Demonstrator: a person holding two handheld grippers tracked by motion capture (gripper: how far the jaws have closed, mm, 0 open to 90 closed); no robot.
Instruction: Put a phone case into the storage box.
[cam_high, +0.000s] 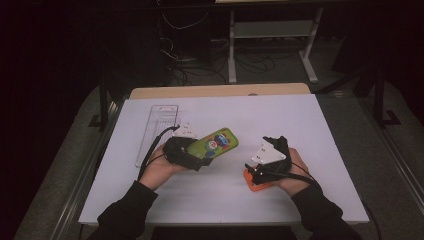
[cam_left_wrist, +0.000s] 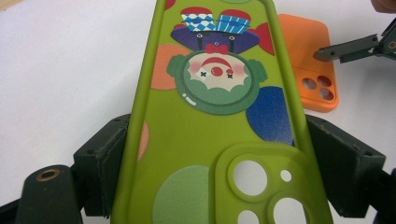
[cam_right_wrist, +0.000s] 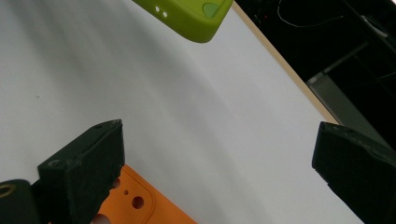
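A green phone case (cam_high: 216, 143) printed with a clown figure is held above the white table, and my left gripper (cam_high: 192, 152) is shut on its camera end. In the left gripper view the green case (cam_left_wrist: 210, 116) runs up between the two black jaws, which press on its long sides. An orange phone case (cam_high: 256, 182) lies flat on the table under my right gripper (cam_high: 267, 150); the orange case (cam_left_wrist: 312, 70) also lies beyond the green one. My right gripper (cam_right_wrist: 215, 172) is open, jaws wide apart, with the orange case's corner (cam_right_wrist: 140, 203) beside its left jaw.
A clear plastic tray (cam_high: 156, 131) lies at the table's left, behind my left hand. The white table top (cam_high: 300, 120) ends in a wooden strip (cam_high: 220, 91) at the far side. Dark floor, cables and a desk frame (cam_high: 272, 35) lie beyond.
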